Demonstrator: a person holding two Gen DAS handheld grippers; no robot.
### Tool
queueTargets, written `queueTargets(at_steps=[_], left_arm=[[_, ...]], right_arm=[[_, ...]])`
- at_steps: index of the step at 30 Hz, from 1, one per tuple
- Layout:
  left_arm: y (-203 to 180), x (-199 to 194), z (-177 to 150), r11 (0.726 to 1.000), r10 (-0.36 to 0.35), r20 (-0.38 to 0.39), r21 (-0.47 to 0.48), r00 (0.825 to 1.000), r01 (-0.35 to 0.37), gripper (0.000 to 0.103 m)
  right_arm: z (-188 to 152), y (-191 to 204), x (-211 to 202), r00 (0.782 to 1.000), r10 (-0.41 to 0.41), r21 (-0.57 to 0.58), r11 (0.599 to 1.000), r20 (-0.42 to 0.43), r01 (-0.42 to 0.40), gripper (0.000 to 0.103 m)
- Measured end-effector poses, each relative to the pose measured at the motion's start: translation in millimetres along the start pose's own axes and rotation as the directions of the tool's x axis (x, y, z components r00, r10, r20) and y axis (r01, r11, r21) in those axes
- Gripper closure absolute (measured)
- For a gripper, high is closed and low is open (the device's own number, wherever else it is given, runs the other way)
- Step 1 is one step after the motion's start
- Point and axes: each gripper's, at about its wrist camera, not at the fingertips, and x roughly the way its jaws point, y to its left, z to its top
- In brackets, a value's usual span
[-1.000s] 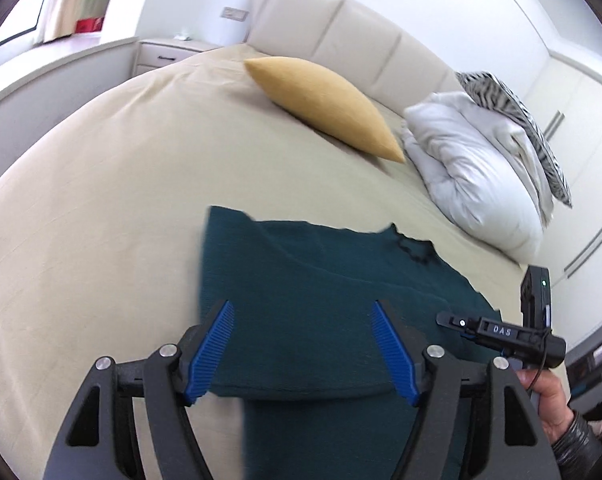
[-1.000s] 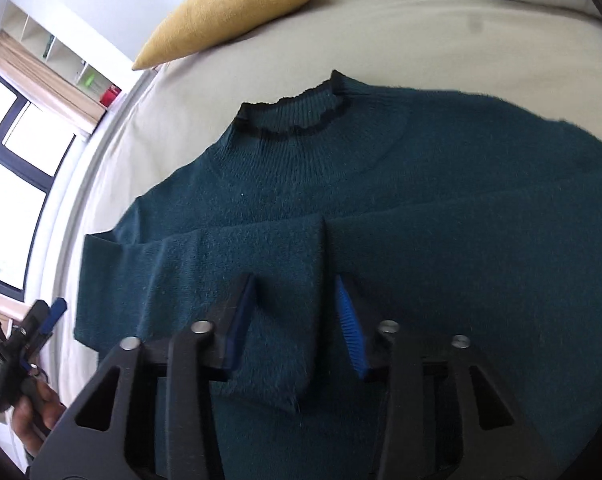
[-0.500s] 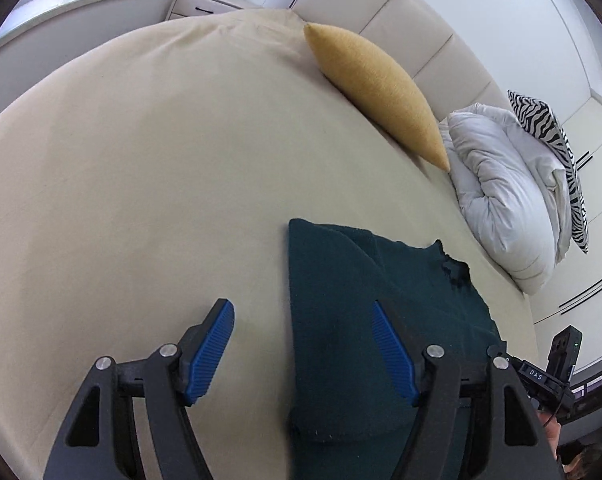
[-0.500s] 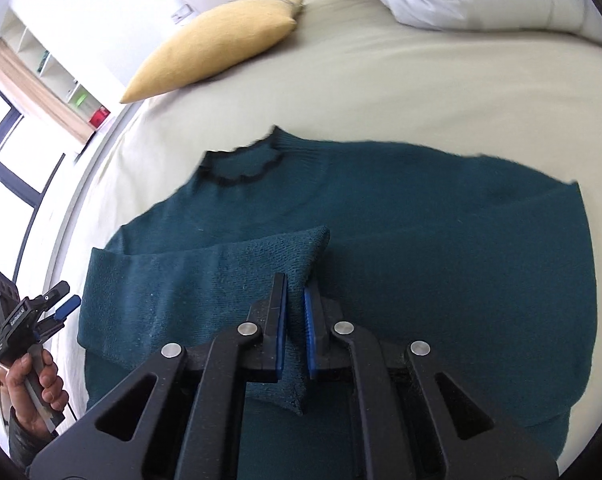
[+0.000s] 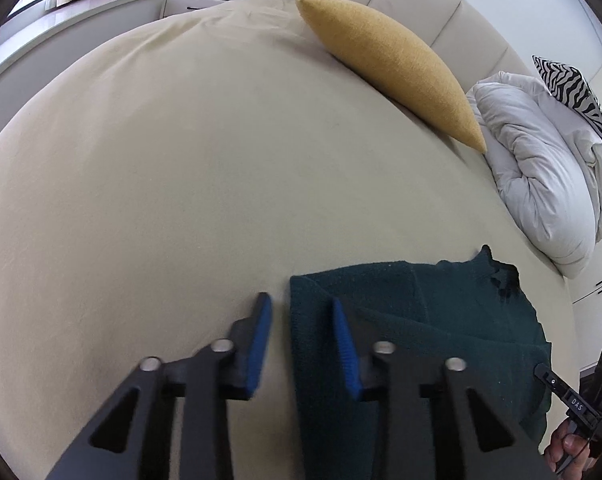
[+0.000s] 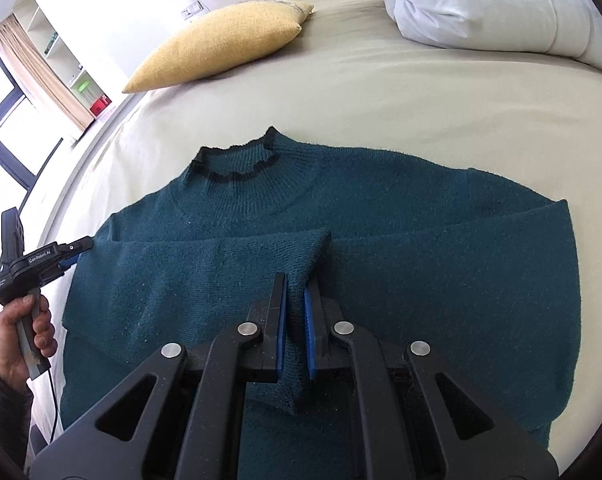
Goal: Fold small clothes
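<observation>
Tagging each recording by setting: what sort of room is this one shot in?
A bedroom, most likely in a home. The dark green sweater lies on a bed with a beige sheet and a padded headboard; a yellow pillow, a bundled white duvet and a bedside cabinet show too.

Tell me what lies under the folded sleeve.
Under the sleeve, whose cuff the right gripper pinches, lies the sweater body. The bed beneath is covered there.

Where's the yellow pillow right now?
The yellow pillow lies at the head of the bed, beyond the sweater's collar, left of the white duvet in the right wrist view.
</observation>
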Motion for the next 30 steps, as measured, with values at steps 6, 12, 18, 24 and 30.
queueTargets(at_steps=[6, 12, 18, 24, 30], left_arm=[[2.9, -4.7, -5.4, 1.000, -0.016, 0.026, -0.002, 1.000, 0.016, 0.095], [-6.1, -12.9, -5.8, 0.999, 0.010, 0.071, 0.031, 0.997, -0.012, 0.095], [-0.5, -4.5, -12.0, 1.000, 0.015, 0.059, 0.023, 0.998, -0.017, 0.094], [11.2, -45.5, -23.7, 1.000, -0.013, 0.100, -0.016, 0.995, 0.015, 0.059], [1.6, -46.4, -59.5, 0.999, -0.003, 0.005, 0.054, 1.000, 0.003, 0.057]], right_arm=[[-0.3, -2.5, 3.2, 1.000, -0.018, 0.021, 1.000, 0.001, 0.018, 0.096], [5.4, 5.5, -16.0, 0.998, -0.016, 0.000, 1.000, 0.059, 0.016, 0.097], [0.7, -15.7, 19.5, 0.999, -0.030, 0.083, 0.996, -0.045, 0.033, 0.096], [-3.8, -18.7, -7.6, 0.998, 0.059, 0.154, 0.986, -0.009, -0.057, 0.083], [-21.4, -2.6, -1.2, 0.996, 0.050, 0.102, 0.994, -0.072, -0.043, 0.078]])
